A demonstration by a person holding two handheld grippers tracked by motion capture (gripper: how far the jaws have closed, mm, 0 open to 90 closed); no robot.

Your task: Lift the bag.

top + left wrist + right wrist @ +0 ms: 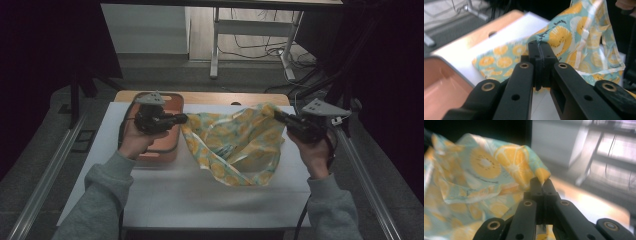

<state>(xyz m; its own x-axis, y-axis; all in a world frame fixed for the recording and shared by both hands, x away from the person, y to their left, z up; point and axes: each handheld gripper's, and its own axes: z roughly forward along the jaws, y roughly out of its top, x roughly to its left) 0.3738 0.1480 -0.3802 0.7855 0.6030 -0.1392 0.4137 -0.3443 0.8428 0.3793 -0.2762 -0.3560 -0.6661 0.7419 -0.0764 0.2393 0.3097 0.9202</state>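
A thin teal cloth printed with orange slices (pixel 235 142) hangs stretched between my two grippers above the white table top (pixel 200 200), its lower folds resting on the table. My left gripper (pixel 183 118) is shut on the cloth's left corner; in the left gripper view the black jaws (pixel 540 45) pinch the fabric (pixel 564 35). My right gripper (pixel 276 115) is shut on the opposite upper corner; in the right gripper view its jaws (pixel 541 182) clamp a fold of the cloth (pixel 486 167).
A salmon-coloured tray (pixel 167 145) lies on the table's left part, under my left hand, and its inside (pixel 441 85) appears beside the left jaws. A wooden strip (pixel 225 97) runs along the table's far edge. Desk legs and cables (pixel 260 47) stand on the floor beyond.
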